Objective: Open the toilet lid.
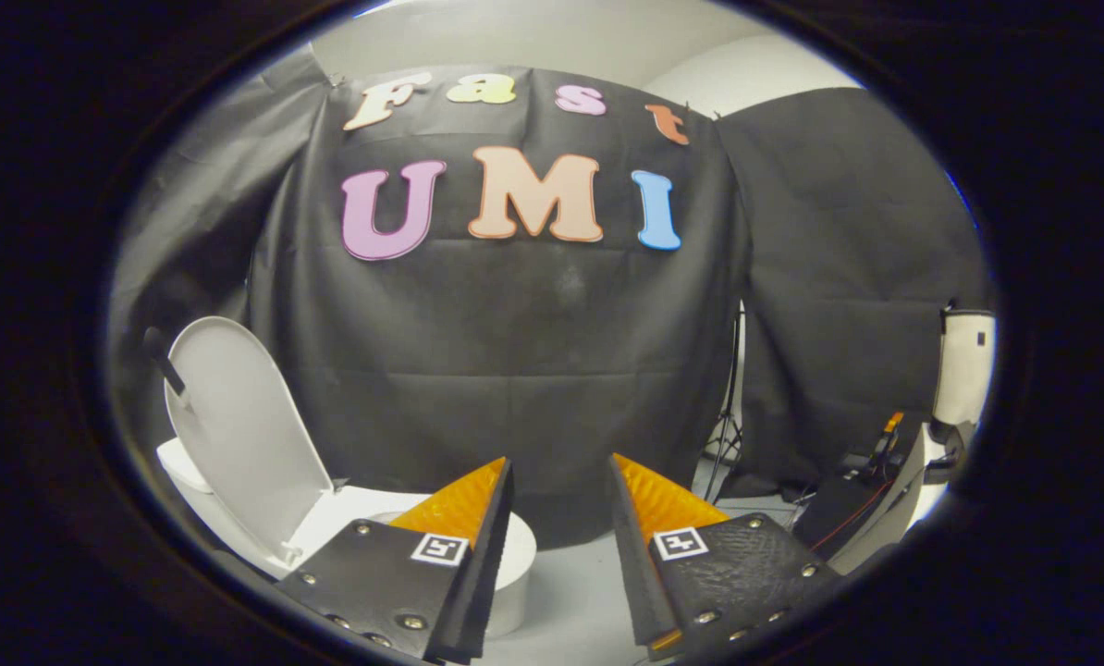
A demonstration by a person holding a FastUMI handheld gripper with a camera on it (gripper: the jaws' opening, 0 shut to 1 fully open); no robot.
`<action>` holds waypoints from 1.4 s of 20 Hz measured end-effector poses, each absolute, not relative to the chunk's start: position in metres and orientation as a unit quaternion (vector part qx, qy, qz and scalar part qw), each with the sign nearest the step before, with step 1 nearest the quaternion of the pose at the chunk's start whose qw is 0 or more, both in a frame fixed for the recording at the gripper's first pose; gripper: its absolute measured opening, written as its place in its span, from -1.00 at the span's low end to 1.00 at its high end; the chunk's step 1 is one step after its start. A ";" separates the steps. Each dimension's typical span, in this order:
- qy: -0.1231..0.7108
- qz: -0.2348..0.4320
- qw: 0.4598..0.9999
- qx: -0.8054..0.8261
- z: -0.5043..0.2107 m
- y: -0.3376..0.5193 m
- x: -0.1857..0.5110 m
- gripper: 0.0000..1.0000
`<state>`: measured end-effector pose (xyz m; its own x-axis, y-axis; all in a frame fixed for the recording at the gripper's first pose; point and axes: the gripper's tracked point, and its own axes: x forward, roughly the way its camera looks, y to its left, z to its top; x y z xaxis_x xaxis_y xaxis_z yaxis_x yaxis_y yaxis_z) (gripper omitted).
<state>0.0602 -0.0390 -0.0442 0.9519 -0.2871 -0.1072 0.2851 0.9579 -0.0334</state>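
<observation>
Now: one toilet lid upright | one gripper spread, empty

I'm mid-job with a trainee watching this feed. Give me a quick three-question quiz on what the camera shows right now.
1. True or false: the toilet lid is standing raised off the toilet bowl.
2. Multiple choice: the tool has its fingers A) pressed on the lid, B) apart with nothing between them, C) closed on the tripod.
3. Short answer: to which side of the fingers does the toilet sit?

Key
1. True: the lid is up, tilted back at its hinge.
2. B: the fingers are spread, with only the booth floor and wall beyond the gap.
3. To the tool's left, partly behind the left finger.
</observation>
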 end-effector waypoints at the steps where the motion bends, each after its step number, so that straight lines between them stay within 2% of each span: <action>1: 0.060 -0.145 0.988 -0.005 -0.048 -0.038 0.060 0.17; 28: 0.061 -0.160 0.985 0.034 -0.059 -0.052 0.052 0.17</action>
<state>0.0516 -0.0518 -0.0586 0.9411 -0.3115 -0.1314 0.3198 0.9463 0.0472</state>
